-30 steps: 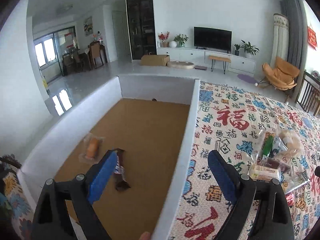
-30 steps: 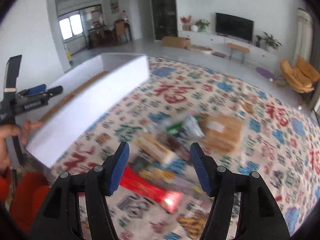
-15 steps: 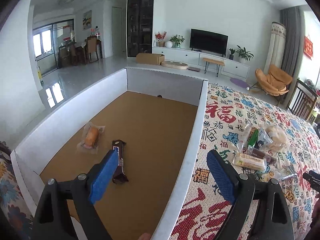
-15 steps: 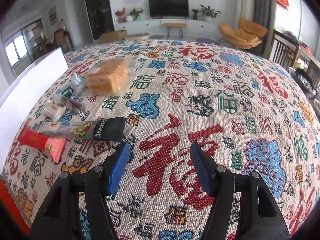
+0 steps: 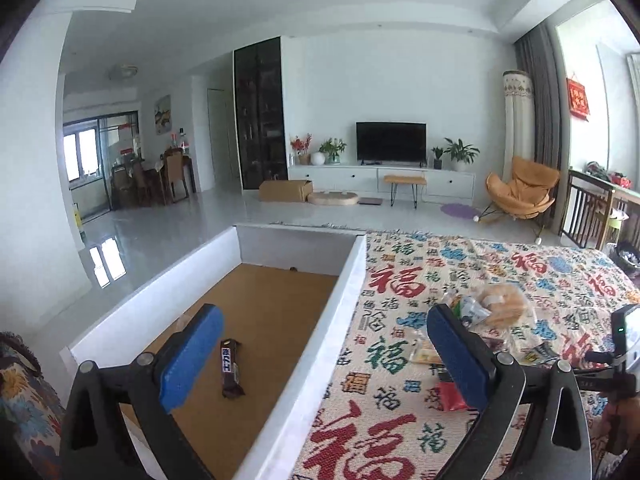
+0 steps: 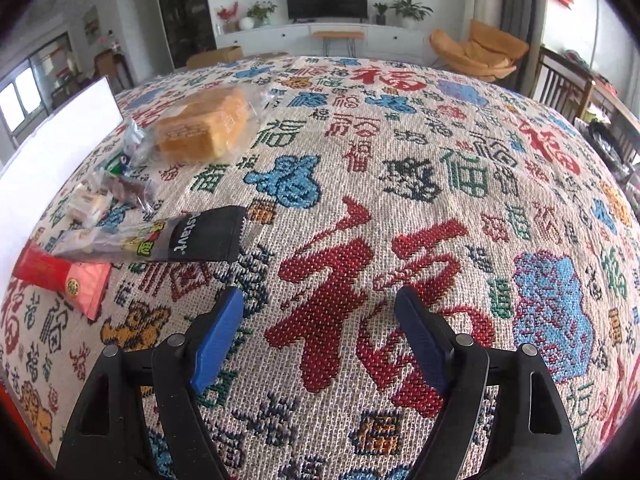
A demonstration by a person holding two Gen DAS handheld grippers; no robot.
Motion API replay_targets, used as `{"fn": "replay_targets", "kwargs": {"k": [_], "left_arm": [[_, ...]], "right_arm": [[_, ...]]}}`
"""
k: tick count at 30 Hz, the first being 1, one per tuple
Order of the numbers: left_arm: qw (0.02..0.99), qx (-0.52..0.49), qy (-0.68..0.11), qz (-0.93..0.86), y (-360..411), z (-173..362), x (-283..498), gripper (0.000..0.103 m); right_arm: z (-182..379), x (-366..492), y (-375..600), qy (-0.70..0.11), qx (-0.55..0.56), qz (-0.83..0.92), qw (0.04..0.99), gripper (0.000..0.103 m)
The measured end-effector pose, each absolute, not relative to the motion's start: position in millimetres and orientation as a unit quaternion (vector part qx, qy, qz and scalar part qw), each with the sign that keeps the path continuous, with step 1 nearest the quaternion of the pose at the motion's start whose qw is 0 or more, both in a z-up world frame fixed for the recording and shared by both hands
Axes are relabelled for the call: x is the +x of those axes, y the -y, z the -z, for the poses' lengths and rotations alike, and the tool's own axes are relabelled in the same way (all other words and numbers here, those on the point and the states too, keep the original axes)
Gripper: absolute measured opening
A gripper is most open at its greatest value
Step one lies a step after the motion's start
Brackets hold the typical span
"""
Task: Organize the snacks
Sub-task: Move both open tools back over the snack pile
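Observation:
A dark chocolate bar lies on the brown floor of the white box. Above the box's right wall hangs my left gripper, jaws opening, nothing between them. To the right of the box, loose snacks lie on the patterned cloth: wrapped bread, a black packet, a red packet and small wrapped pieces. My right gripper points down at bare cloth just right of the black packet, jaws opening and empty.
The white box's wall borders the snack pile on the left. The right hand's device shows at the right edge of the left wrist view. Beyond the cloth are a TV unit and an orange chair.
My left gripper drew back and rose, and its jaws widened; its left finger now covers the orange wrapped snack in the box. My right gripper swung right, sank towards the cloth and widened.

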State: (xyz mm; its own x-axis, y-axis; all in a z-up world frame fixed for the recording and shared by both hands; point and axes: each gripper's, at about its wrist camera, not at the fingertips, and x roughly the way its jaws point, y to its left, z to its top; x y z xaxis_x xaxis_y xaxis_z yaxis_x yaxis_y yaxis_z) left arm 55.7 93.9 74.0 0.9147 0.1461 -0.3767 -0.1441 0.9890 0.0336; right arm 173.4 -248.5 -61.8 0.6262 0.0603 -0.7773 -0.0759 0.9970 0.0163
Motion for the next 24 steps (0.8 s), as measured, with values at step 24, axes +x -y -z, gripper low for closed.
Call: {"fn": "replay_targets", "kwargs": {"k": [24], "left_arm": [[0.897,-0.007,-0.442,0.023,9,83,114,0.102]], "right_arm": [[63,174,245,-0.434,-0.020,-0.037,0.900,0.087]]}}
